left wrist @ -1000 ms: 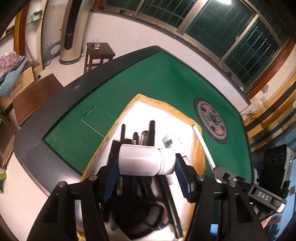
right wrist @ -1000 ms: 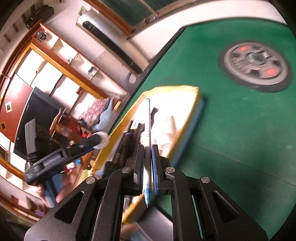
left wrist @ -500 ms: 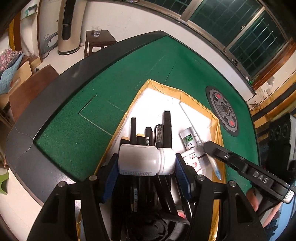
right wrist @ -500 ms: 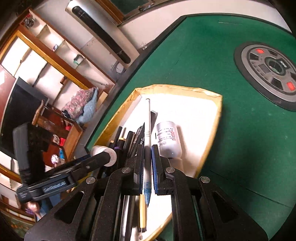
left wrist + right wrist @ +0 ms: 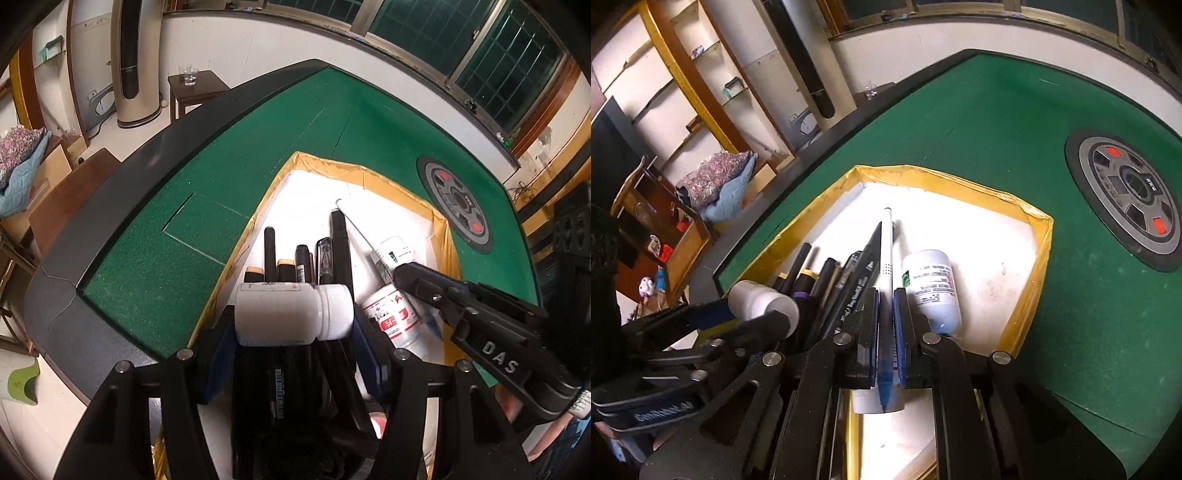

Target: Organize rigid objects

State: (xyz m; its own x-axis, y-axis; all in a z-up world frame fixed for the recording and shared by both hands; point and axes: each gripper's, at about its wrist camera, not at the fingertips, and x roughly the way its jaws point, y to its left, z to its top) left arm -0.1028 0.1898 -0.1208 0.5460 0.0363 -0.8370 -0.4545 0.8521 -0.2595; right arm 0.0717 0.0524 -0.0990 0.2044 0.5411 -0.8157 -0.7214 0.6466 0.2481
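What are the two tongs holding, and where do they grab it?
Left tongs squeeze a white bottle end to end, base and cap. Right tongs pinch a white pen near its blue tip.

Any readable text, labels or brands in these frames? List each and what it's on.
"DAS": white letters on the side of the right tongs.
Left tongs body: embossed wording, too blurred to read.
Dark marker in the tray: white print, illegible.
Bottles lying in the tray: printed labels with green and red marks, too small to read.
White bottle in the left tongs: label strip unreadable.
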